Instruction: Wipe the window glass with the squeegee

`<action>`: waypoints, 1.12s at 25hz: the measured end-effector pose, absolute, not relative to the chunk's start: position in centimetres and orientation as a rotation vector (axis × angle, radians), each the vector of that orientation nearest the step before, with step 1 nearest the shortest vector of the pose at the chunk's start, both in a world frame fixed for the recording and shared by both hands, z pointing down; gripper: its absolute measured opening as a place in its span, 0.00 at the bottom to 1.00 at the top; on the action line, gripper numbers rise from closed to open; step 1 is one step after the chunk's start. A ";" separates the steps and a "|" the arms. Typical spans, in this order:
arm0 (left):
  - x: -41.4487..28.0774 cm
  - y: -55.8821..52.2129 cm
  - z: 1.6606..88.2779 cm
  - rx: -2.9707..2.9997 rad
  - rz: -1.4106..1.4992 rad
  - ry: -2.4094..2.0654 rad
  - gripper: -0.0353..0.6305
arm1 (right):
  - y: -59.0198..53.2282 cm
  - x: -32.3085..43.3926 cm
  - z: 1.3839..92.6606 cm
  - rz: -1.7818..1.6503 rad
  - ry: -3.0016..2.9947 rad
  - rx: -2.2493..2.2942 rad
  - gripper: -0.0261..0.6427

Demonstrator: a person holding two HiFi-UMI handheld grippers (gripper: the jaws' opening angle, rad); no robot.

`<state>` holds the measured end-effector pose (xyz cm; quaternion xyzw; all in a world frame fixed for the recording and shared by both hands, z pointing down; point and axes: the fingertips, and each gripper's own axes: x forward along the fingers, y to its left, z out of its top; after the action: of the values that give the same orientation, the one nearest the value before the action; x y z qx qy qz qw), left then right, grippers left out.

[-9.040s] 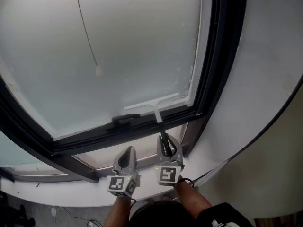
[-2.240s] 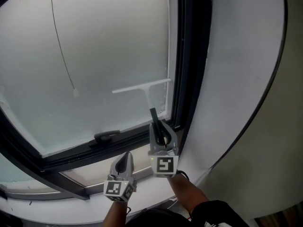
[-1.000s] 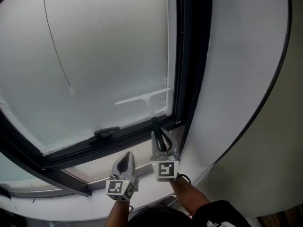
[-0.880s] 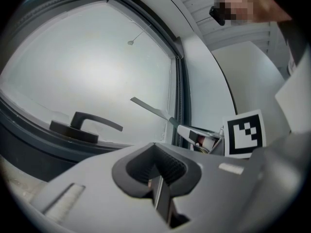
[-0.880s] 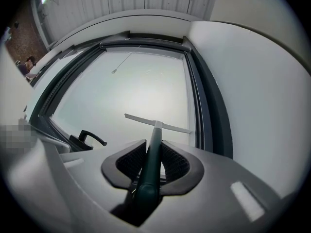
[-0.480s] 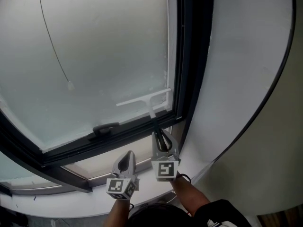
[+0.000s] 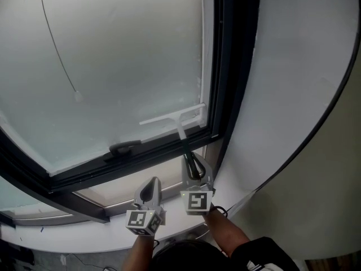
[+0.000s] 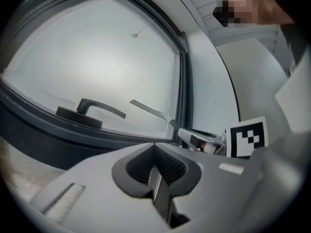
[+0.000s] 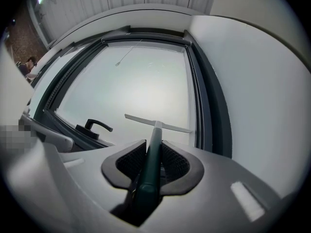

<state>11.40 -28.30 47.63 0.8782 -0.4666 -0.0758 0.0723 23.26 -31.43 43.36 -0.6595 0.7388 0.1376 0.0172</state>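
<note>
So that it lies flat against the glass (image 7: 113, 61) near the lower right corner, the squeegee (image 7: 172, 116) is clamped by its handle (image 9: 153, 147) in the right tool (image 7: 192, 167), while the left tool (image 7: 149, 189) is held aside, closed on nothing.

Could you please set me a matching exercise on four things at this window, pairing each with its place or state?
Things:
1. squeegee
2. window handle
3. left tool
4. pull cord

Places or states:
A. shut, with nothing between its jaws
B. hangs over the upper left of the glass and ends in a small knob
C. blade near the glass's lower right corner, handle gripped by the right tool
D. dark, on the lower frame bar, left of the blade

Pairs: 1-C, 2-D, 3-A, 4-B
</note>
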 end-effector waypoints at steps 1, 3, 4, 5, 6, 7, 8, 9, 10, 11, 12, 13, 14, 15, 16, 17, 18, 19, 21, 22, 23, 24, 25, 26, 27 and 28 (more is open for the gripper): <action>11.4 -28.2 47.8 2.639 -0.222 -1.405 0.05 | -31.4 23.3 43.5 0.435 2.297 -2.051 0.19; 11.4 -28.2 47.9 2.636 -0.214 -1.411 0.05 | -31.4 23.2 43.6 0.433 2.292 -2.052 0.19; 11.3 -28.2 48.0 2.633 -0.214 -1.414 0.05 | -31.4 23.2 43.7 0.430 2.291 -2.051 0.19; 11.3 -28.2 48.0 2.631 -0.215 -1.418 0.05 | -31.3 23.2 43.8 0.428 2.292 -2.049 0.19; 11.2 -28.2 48.0 2.629 -0.217 -1.421 0.05 | -31.3 23.2 44.0 0.426 2.295 -2.047 0.19; 11.2 -28.1 48.0 2.626 -0.219 -1.424 0.05 | -31.3 23.1 44.1 0.425 2.298 -2.047 0.19; 11.2 -28.1 48.0 2.624 -0.219 -1.425 0.05 | -31.2 23.1 44.3 0.423 2.301 -2.048 0.19; 11.2 -28.0 48.1 2.621 -0.218 -1.426 0.05 | -31.2 23.1 44.5 0.423 2.304 -2.050 0.19; 11.3 -28.0 48.2 2.620 -0.215 -1.426 0.05 | -31.2 23.1 44.6 0.424 2.308 -2.052 0.19; 11.3 -28.0 48.4 2.619 -0.210 -1.426 0.05 | -31.2 23.1 44.7 0.425 2.313 -2.053 0.19; 11.4 -28.0 48.5 2.618 -0.206 -1.427 0.05 | -31.1 23.1 44.8 0.426 2.320 -2.054 0.19; 11.4 -27.9 48.7 2.616 -0.202 -1.428 0.05 | -31.1 23.2 45.0 0.427 2.328 -2.055 0.19; 11.5 -27.9 48.7 2.614 -0.199 -1.430 0.05 | -31.1 23.2 45.1 0.425 2.333 -2.053 0.19; 11.7 -27.8 48.6 2.612 -0.197 -1.431 0.05 | -31.1 23.2 45.2 0.422 2.334 -2.050 0.19; 11.8 -27.8 48.5 2.612 -0.196 -1.432 0.05 | -31.1 23.3 45.3 0.417 2.337 -2.048 0.19; 11.9 -27.8 48.5 2.612 -0.194 -1.433 0.05 | -31.1 23.3 45.5 0.412 2.341 -2.048 0.19; 11.9 -27.7 48.5 2.611 -0.192 -1.436 0.05 | -31.1 23.4 45.6 0.407 2.343 -2.047 0.19; 11.9 -27.6 48.6 2.607 -0.190 -1.441 0.05 | -31.0 23.4 45.7 0.403 2.343 -2.044 0.19; 11.6 -27.3 48.9 2.588 -0.185 -1.457 0.05 | -30.9 23.4 45.8 0.399 2.348 -2.036 0.19; 11.4 -27.1 49.1 2.573 -0.186 -1.466 0.05 | -30.9 23.4 45.8 0.395 2.350 -2.032 0.19; 11.2 -26.9 49.3 2.564 -0.188 -1.474 0.05 | -30.9 23.5 45.7 0.386 2.349 -2.027 0.19; 10.9 -26.6 49.4 2.566 -0.188 -1.480 0.05 | -30.8 23.6 45.5 0.374 2.343 -2.022 0.19; 10.6 -26.4 49.4 2.575 -0.191 -1.485 0.05 | -30.8 23.7 45.3 0.362 2.337 -2.019 0.19; 10.3 -26.1 49.3 2.585 -0.201 -1.492 0.05 | -30.8 23.9 45.0 0.356 2.329 -2.016 0.19; 9.8 -25.7 49.0 2.592 -0.214 -1.501 0.05 | -30.7 24.0 44.7 0.355 2.319 -2.013 0.19; 9.3 -25.3 48.5 2.595 -0.230 -1.511 0.05 | -30.5 24.0 44.4 0.360 2.307 -2.009 0.19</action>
<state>9.26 -25.31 48.54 0.8599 -0.5005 -0.0761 0.0650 23.96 -30.46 44.37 -0.6520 0.7485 0.1168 0.0308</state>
